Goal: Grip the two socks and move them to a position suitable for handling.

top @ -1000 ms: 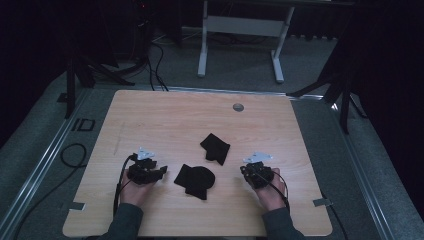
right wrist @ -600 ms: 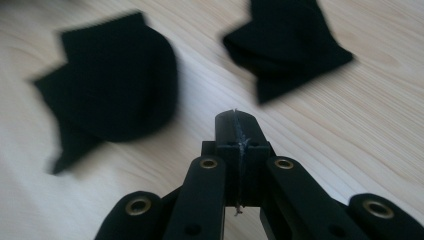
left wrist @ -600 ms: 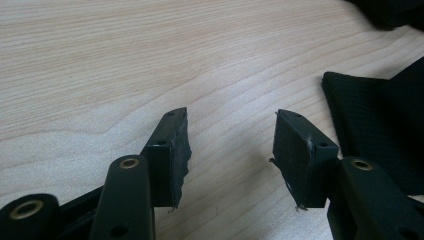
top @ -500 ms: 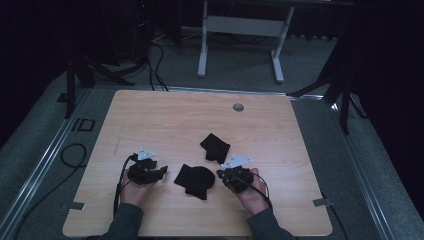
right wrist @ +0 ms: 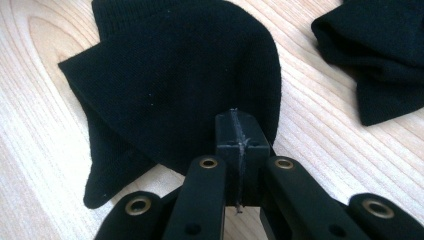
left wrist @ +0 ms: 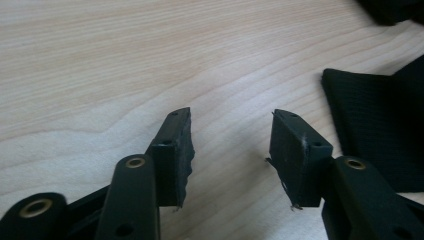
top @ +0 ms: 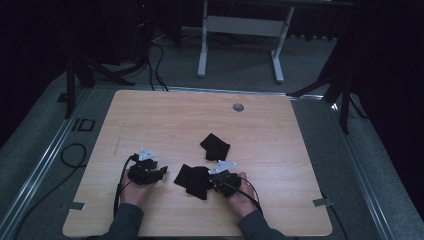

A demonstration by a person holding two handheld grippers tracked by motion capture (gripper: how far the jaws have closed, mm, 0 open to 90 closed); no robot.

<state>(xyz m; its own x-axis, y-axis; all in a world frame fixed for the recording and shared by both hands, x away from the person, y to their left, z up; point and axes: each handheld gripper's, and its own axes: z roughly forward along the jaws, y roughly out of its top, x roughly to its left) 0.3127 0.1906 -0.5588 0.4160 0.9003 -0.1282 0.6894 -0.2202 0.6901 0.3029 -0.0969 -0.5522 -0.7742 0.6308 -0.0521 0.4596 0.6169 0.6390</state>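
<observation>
Black knitted sock (top: pixel 194 180), lying rumpled near the front edge of a pale wooden table (top: pixel 165 120), sits between two hand-held grippers. Right gripper (right wrist: pixel 239 131) is clenched, pads pressed together with nothing between them, its tip at the sock's rounded edge. Left gripper (left wrist: pixel 230 142) has been closing slightly yet remains released over bare wood, the sock's corner just beside one jaw. To grasp well, the right jaws would need to part first, then pinch one fabric edge. A second black sock (top: pixel 215 146) lies near, farther back, apart from the first. Nothing blocks either hand.
</observation>
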